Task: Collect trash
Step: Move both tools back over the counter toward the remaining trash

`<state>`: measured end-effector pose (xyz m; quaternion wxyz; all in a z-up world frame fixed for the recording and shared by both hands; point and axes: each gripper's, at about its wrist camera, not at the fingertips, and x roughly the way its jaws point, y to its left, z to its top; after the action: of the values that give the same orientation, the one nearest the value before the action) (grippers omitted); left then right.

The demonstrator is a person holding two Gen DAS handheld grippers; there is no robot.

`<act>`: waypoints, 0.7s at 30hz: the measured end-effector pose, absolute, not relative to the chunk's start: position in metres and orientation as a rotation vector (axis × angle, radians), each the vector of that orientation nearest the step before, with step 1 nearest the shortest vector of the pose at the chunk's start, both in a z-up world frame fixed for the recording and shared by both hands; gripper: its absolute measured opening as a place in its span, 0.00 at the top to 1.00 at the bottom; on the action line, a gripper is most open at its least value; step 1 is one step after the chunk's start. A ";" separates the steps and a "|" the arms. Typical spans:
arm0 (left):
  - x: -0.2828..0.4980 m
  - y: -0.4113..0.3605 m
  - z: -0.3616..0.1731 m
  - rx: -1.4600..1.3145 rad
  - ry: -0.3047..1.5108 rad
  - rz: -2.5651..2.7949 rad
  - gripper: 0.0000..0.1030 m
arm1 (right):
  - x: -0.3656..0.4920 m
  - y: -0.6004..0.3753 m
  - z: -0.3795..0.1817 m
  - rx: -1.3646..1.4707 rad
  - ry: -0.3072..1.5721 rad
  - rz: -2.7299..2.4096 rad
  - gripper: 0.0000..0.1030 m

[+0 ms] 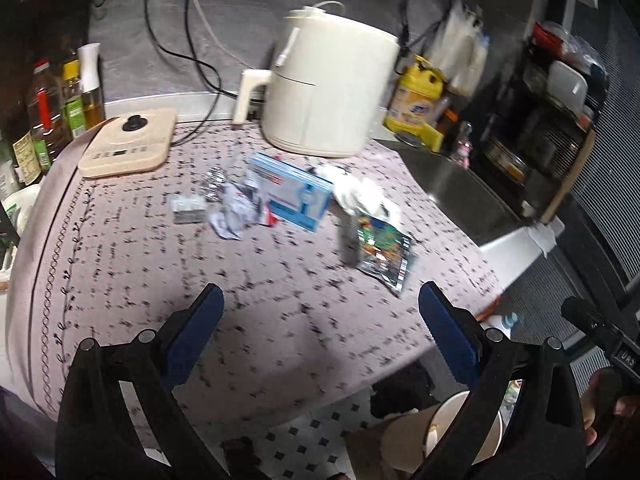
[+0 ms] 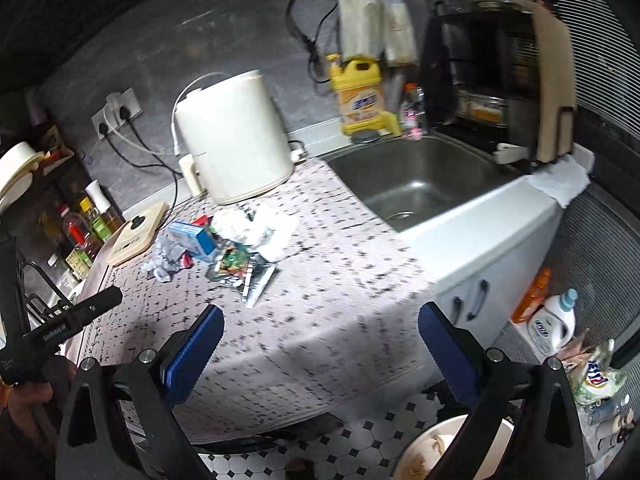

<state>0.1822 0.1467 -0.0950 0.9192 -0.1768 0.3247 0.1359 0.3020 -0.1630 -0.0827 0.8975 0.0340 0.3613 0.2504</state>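
Trash lies in a cluster on the pink patterned tablecloth [image 1: 140, 264]: a blue box [image 1: 292, 192], crumpled paper [image 1: 234, 210], a small foil blister pack [image 1: 186, 208], white crumpled tissue [image 1: 360, 194] and a shiny snack wrapper [image 1: 384, 254]. The same cluster shows in the right wrist view: box [image 2: 192, 236], tissue [image 2: 256, 228], wrapper [image 2: 244, 272]. My left gripper [image 1: 320, 320] is open and empty, above the table's near part. My right gripper [image 2: 320, 340] is open and empty, over the table's front edge. A bin [image 2: 424, 452] stands on the floor below.
A cream air fryer [image 1: 328, 84] stands behind the trash, with a beige scale [image 1: 128, 144] to its left. Bottles [image 1: 52, 108] line the left edge. A steel sink [image 2: 412, 184] and yellow detergent jug [image 2: 360, 96] are to the right. Bottles [image 2: 552, 320] stand on the floor.
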 end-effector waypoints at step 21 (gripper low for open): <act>0.220 0.301 -0.131 -0.457 0.690 0.316 0.09 | 0.346 -0.041 -0.111 0.084 0.912 0.469 0.20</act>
<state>0.2201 0.3012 -0.1306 0.9035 -0.2211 0.3339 0.1527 0.3455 -0.0405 -0.1115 0.8706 0.0403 0.4359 0.2243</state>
